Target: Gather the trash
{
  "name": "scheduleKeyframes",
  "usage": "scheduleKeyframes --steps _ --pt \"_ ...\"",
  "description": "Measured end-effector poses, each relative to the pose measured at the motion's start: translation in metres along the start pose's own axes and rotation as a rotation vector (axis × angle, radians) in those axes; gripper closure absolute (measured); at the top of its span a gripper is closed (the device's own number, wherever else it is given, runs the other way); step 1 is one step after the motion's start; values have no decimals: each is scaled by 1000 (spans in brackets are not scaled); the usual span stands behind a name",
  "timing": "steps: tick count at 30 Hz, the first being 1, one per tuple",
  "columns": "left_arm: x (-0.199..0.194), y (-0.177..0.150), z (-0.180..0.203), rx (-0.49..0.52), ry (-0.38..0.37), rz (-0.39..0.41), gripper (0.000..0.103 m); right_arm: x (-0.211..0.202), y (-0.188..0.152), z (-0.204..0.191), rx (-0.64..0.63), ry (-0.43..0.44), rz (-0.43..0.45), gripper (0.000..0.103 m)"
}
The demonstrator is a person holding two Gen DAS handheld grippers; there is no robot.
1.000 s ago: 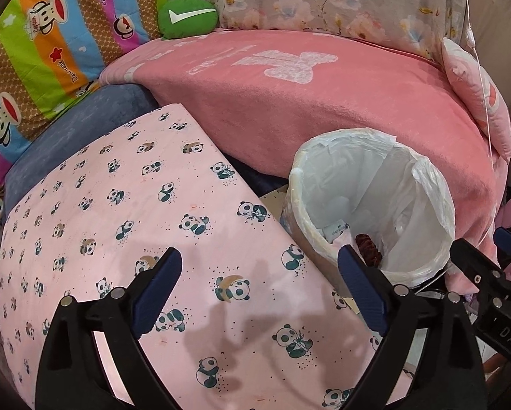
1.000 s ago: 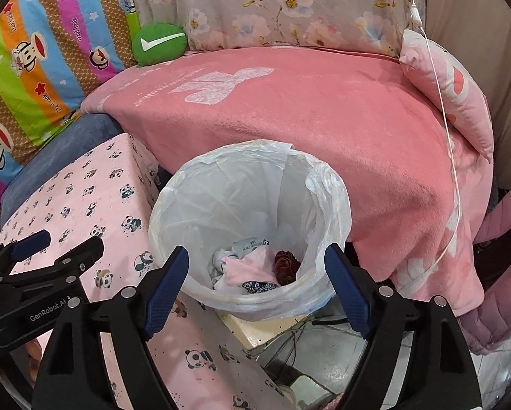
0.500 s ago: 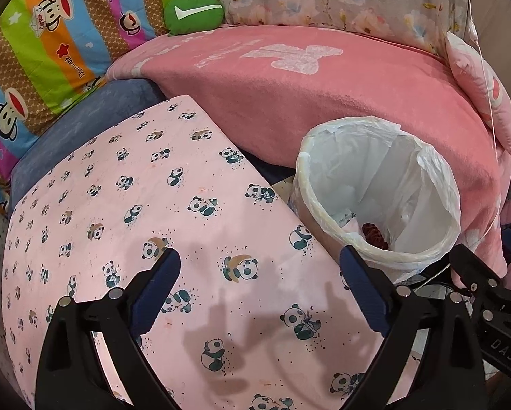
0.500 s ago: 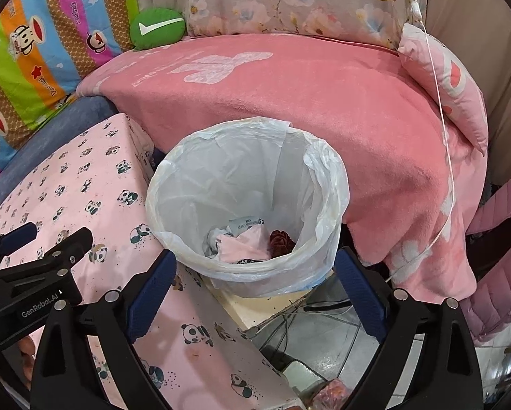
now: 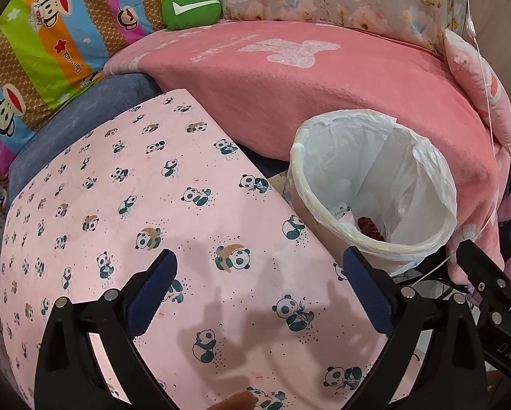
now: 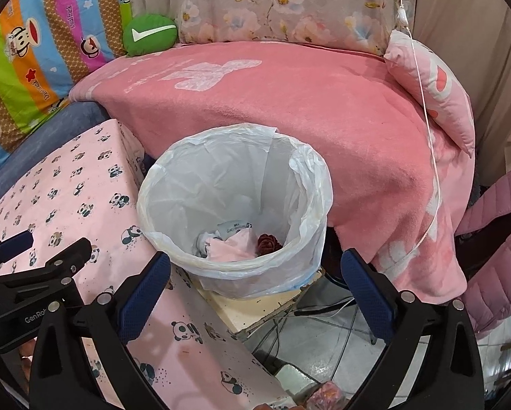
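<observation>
- Right tongs (image 6: 255,273) have just been opening and stand wide, nothing between them — hold above the round white-bagged trash bin (image 6: 235,205) so nothing catches its rim.
- Left tongs (image 5: 258,290) gape empty over the pink panda-print table (image 5: 118,205).
- Bin stands upright beside the table, mouth up, long axis vertical — crumpled pink and white trash (image 6: 231,246) lies inside.

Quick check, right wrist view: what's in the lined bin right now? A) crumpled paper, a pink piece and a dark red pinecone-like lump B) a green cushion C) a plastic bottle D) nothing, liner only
A: at the bottom of the white-lined bin lie crumpled paper, a pink piece and a dark red pinecone-like lump.
</observation>
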State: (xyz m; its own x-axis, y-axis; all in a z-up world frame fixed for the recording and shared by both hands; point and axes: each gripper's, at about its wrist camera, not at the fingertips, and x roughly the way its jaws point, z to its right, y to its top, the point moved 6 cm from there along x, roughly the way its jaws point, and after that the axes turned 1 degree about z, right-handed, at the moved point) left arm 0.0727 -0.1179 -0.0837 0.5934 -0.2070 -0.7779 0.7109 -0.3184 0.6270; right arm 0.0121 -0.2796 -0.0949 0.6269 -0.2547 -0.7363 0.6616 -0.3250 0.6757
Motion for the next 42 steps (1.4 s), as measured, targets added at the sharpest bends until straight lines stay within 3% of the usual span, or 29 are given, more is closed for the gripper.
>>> scheduleKeyframes --steps 28,42 --pt "-8 -5 12 -19 4 14 7 -11 -6 -2 11 -1 0 5" --pt "-4 -10 14 -36 -14 -18 7 -7 -8 6 22 -5 -6 5"
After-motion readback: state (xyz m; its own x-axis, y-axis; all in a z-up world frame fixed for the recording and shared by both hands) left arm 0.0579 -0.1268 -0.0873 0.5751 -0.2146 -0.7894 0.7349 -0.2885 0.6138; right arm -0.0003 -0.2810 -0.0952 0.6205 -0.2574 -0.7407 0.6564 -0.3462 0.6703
